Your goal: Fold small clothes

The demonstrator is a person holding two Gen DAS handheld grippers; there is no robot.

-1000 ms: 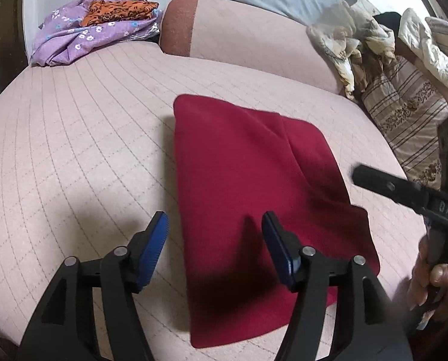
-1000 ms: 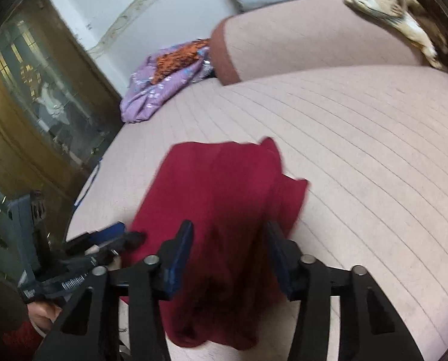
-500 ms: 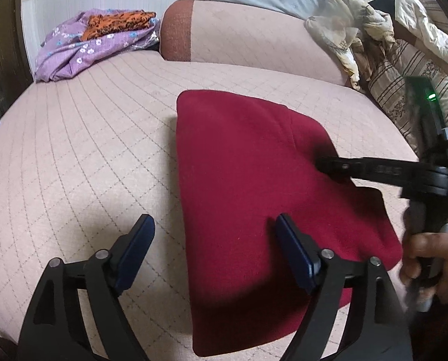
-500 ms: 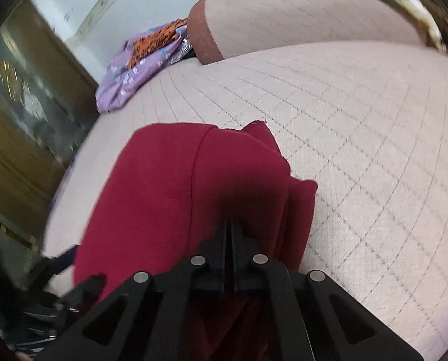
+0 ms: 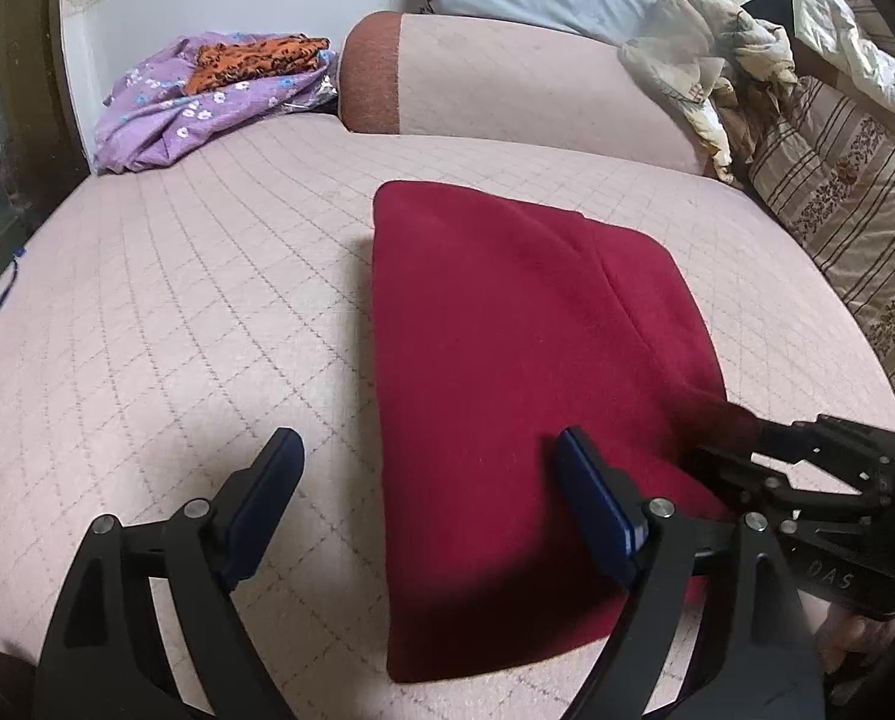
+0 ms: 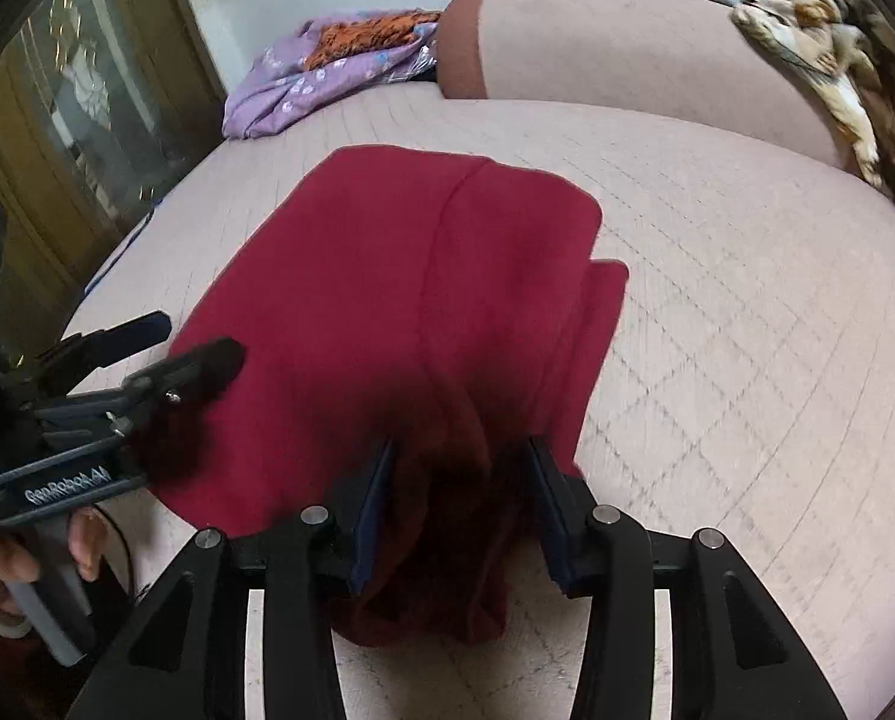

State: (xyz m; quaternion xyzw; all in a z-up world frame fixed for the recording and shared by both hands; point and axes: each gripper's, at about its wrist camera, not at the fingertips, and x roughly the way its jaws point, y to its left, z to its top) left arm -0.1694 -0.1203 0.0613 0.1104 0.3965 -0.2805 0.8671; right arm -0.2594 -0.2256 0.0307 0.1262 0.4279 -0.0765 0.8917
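Grippers first: our left gripper (image 5: 426, 516) is spread wide. One finger is over the bed (image 5: 177, 312), the other over the near left edge of the red cloth (image 5: 507, 360). That cloth lies partly folded in the middle of the bed. Our right gripper (image 6: 462, 510) is partly spread, with a bunched bit of the near right edge between its fingers. We think the cloth is soft, light and floppy, so we should pinch near corners or edges, both sides together, or it will sag.
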